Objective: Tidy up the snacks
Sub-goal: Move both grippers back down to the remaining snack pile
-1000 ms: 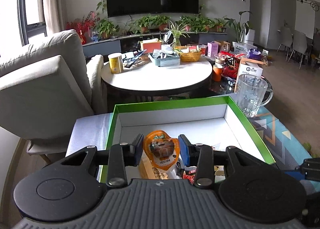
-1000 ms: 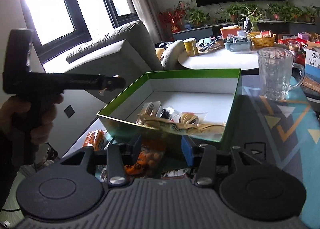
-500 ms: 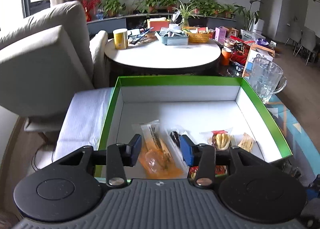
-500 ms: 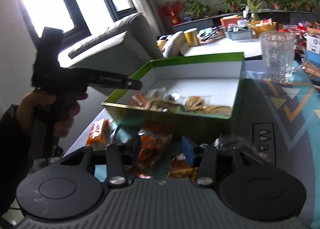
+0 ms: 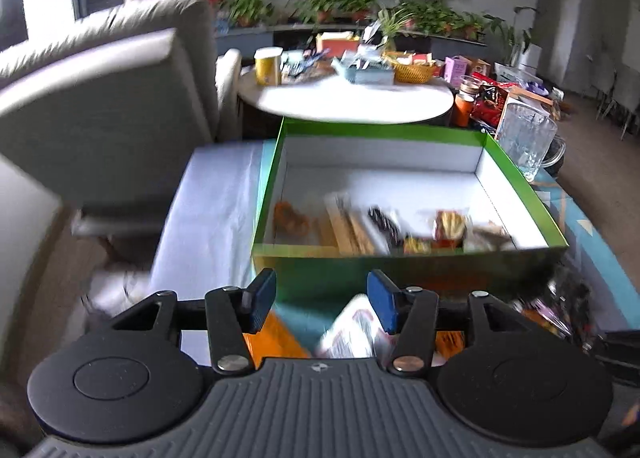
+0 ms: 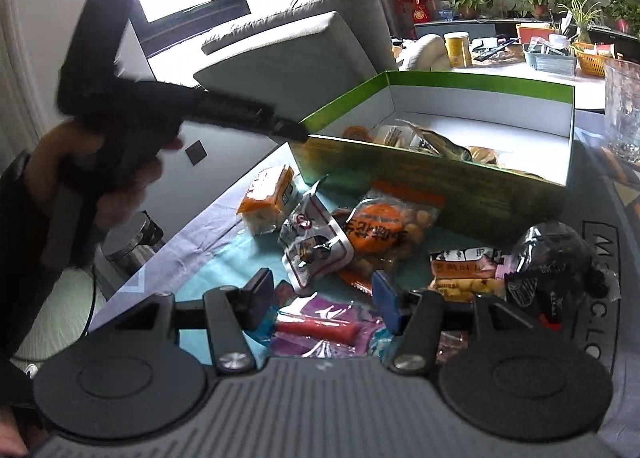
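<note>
Living-room table, patterned cloth [image 6: 224, 246]: green box [image 5: 404, 270] is sitting at centre, several snacks lying along its near wall. Left gripper [image 5: 318, 300] is hovering just short of it, jaws opening, nothing between them. Only the right view is showing loose packets: peanut packet [image 6: 384, 234], purple packet [image 6: 320, 328]. Right gripper [image 6: 324, 296] is hovering part-open, gripping nothing.

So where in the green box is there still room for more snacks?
The back half of the green box, toward the far wall, is bare white floor. The packets crowd along the near wall. Outside, in front of the box, loose snacks cover the mat.
</note>
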